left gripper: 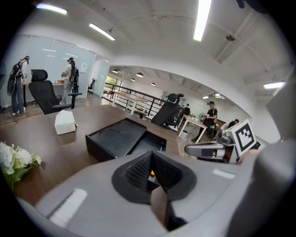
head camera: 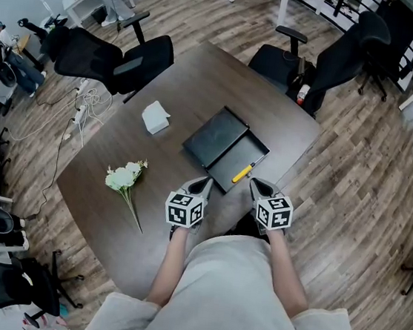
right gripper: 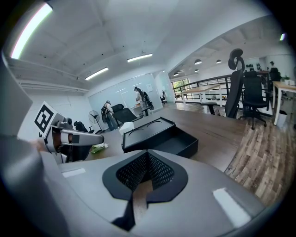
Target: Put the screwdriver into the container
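At the near edge of the table (head camera: 104, 148), the screwdriver (head camera: 243, 173) appears to lie already in the open half of the container (head camera: 253, 153), close to its front rim, so the job looks all but done. The left gripper (head camera: 204, 186) and right gripper (head camera: 259, 186) sit just short of that rim, both clenched on nothing. The best move now is probably to draw back gently without nudging the rim. The dark table also carries white flowers (head camera: 123, 178) and a tissue pack (head camera: 155, 117); office chairs (head camera: 107, 59) stand around on a wood floor (head camera: 356, 164).
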### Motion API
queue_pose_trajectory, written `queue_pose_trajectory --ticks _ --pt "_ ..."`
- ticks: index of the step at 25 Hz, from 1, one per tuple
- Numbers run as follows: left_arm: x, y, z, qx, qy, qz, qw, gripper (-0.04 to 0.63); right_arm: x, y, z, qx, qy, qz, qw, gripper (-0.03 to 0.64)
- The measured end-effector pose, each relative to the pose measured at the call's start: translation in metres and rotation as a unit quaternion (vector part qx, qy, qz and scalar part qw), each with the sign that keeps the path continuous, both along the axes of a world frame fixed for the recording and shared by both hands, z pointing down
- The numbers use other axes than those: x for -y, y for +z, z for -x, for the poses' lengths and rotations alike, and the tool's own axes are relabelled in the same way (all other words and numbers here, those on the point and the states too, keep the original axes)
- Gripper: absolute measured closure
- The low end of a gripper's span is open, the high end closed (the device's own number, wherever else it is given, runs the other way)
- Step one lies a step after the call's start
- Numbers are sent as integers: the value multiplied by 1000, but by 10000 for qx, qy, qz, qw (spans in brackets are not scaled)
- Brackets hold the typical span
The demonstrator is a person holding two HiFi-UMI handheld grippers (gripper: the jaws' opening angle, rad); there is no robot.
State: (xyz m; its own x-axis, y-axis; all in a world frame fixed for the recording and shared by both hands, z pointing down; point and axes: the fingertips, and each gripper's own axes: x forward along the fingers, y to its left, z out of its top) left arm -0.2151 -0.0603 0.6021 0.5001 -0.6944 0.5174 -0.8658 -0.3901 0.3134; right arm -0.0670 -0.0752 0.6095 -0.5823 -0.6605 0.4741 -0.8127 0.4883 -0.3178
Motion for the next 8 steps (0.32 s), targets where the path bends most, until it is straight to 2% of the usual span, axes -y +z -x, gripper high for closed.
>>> queue_pose_trajectory --ticks 8 --pt "-1 0 1 1 8 25 10000 540 0 1 2 -10 -15 0 10000 620"
